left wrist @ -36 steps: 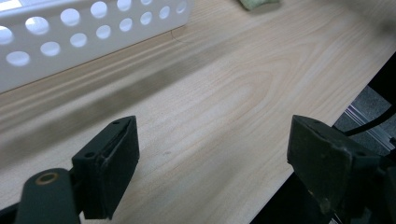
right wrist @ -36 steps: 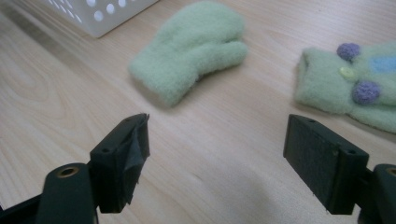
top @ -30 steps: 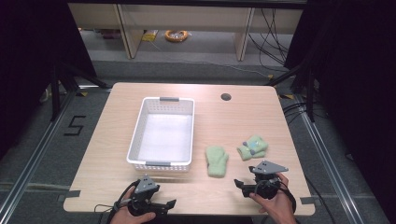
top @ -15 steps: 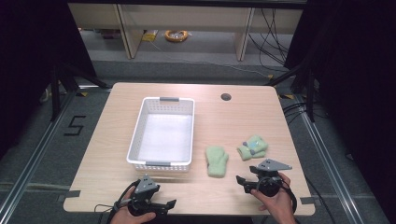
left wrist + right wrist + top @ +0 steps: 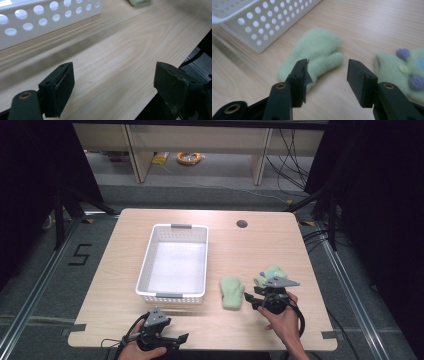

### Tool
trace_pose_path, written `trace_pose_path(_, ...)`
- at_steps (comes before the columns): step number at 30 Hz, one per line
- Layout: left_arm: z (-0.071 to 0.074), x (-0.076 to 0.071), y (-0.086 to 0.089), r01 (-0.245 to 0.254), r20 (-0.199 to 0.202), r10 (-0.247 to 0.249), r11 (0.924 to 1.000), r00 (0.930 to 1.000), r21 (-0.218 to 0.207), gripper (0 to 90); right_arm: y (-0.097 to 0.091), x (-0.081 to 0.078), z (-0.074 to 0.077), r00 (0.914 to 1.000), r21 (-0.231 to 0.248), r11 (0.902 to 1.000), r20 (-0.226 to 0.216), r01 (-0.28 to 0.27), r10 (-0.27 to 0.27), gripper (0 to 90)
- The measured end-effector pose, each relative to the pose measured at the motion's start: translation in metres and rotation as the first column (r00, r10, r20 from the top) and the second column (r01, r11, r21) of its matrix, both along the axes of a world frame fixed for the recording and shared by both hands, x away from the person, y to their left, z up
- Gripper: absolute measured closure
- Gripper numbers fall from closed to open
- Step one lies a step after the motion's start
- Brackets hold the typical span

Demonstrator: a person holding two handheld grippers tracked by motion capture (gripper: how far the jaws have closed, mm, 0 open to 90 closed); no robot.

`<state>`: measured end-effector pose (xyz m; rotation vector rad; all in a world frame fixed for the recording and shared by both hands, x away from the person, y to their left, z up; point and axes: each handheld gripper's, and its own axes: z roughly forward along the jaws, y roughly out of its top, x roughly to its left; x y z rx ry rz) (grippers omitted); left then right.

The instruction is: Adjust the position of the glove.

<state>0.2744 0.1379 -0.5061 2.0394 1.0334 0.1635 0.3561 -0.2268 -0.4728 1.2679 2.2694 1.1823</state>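
From the high view, the right tongs (image 5: 253,299) are hovering just beside the plain green mitten (image 5: 232,292) lying on the table (image 5: 115,285) — right of the white basket (image 5: 173,262) — while a second, decorated mitten (image 5: 270,272) is sitting behind them. The left tongs (image 5: 181,338) are resting near the table's front edge.

In the left gripper view, the left tongs (image 5: 113,82) are standing wide apart over bare wood.

In the right gripper view, the right tongs (image 5: 328,72) have just been closing — half spread, pinching nothing, the plain mitten (image 5: 317,51) lying just past their tips.
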Motion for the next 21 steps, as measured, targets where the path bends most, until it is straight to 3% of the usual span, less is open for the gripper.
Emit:
trace_pose_path(3,0.000,0.000,0.000,-0.002,-0.002,0.002,1.0000,1.0000,-0.002,16.3,0.016,0.009,0.002,0.9992,-0.012,0.9999,-0.039,0.008,-0.009,53.9)
trace_pose_path(4,0.000,0.000,0.000,-0.004,0.000,0.004,1.0000,1.0000,-0.004,16.2,0.018,0.014,0.001,0.9997,-0.027,0.9996,-0.021,-0.014,0.013,54.6)
trace_pose_path(6,0.000,0.000,-0.001,-0.011,-0.003,0.011,0.9999,0.9999,-0.008,16.2,0.025,0.019,-0.001,0.9995,-0.032,0.9993,-0.025,-0.021,0.020,55.8)
trace_pose_path(8,0.000,0.000,0.000,0.002,0.001,-0.002,1.0000,1.0000,-0.003,16.2,0.028,0.023,-0.003,0.9992,-0.056,0.9979,-0.024,-0.032,0.031,57.1)
trace_pose_path(9,0.000,0.000,0.000,0.001,0.000,-0.001,1.0000,1.0000,-0.004,16.2,0.032,0.023,-0.004,0.9987,-0.033,0.9993,-0.048,-0.019,0.017,57.3)
trace_pose_path(14,0.000,0.000,0.001,-0.013,-0.011,0.013,0.9999,0.9999,-0.001,16.2,0.039,0.030,-0.006,0.9967,-0.063,0.9979,-0.080,-0.019,0.014,58.7)
trace_pose_path(17,0.000,0.000,0.000,-0.011,0.000,0.011,0.9999,0.9999,-0.007,16.2,0.041,0.033,-0.009,0.9978,-0.077,0.9964,-0.060,-0.035,0.030,58.9)
trace_pose_path(18,0.001,0.000,0.000,0.000,-0.009,0.000,1.0000,1.0000,-0.004,16.2,0.045,0.033,-0.009,0.9961,-0.077,0.9967,-0.087,-0.025,0.018,59.5)
trace_pose_path(19,0.001,0.000,0.000,0.000,-0.009,0.000,1.0000,1.0000,-0.004,16.2,0.045,0.033,-0.009,0.9961,-0.077,0.9967,-0.087,-0.025,0.018,59.5)
trace_pose_path(20,0.001,0.000,0.000,0.002,0.001,-0.002,1.0000,1.0000,-0.006,16.2,0.047,0.034,-0.010,0.9948,-0.066,0.9974,-0.099,-0.030,0.023,59.6)
trace_pose_path(21,0.000,-0.001,-0.002,-0.017,0.003,0.018,0.9994,0.9998,-0.030,16.2,0.048,0.036,-0.012,0.9960,-0.088,0.9955,-0.085,-0.036,0.029,59.9)
